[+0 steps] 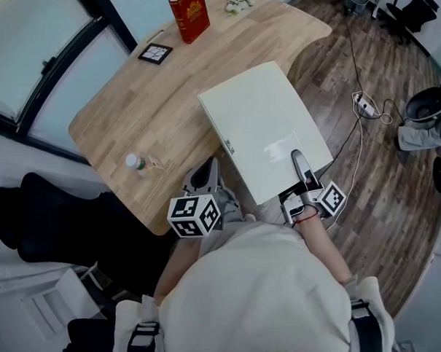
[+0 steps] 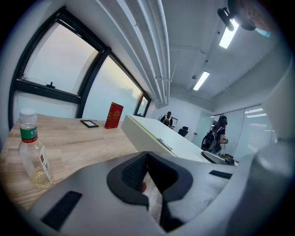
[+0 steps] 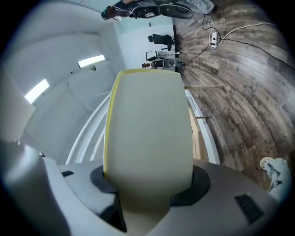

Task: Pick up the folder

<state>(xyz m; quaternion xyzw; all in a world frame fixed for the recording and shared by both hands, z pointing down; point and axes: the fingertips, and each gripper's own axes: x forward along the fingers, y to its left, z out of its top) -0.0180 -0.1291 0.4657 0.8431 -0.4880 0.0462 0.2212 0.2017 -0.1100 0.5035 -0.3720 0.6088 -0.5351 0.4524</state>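
Ahead of both tools lies the wooden tabletop (image 1: pixel 159 116), the largest surface in the scene. The cream folder (image 1: pixel 266 126) rests flat across its right-hand part, and the folder's near edge runs out past the table edge toward the right tool (image 1: pixel 299 162).

Right tool: jaws pinching the folder's near edge, one above the cover and one beneath it. The right gripper view shows the cover filling the gap between the pads. The tool points about level, away from the person, with the forearm straight behind it.

Left tool (image 1: pixel 204 177): jaws pressed together on nothing. It sits just left of the folder's near corner without touching it, tipped a little downward over the table edge.

Step in hand, as judged: raising the folder clear. The grip sits on one short edge, so the far end is likely to sag or drag. A slow lift with the wrist level should keep the cover from slipping out of the pads.

Smaller items: a clear bottle (image 1: pixel 135 162) left of the left tool. A red book (image 1: pixel 189 15) and a small dark frame (image 1: pixel 155 53) stand well beyond.
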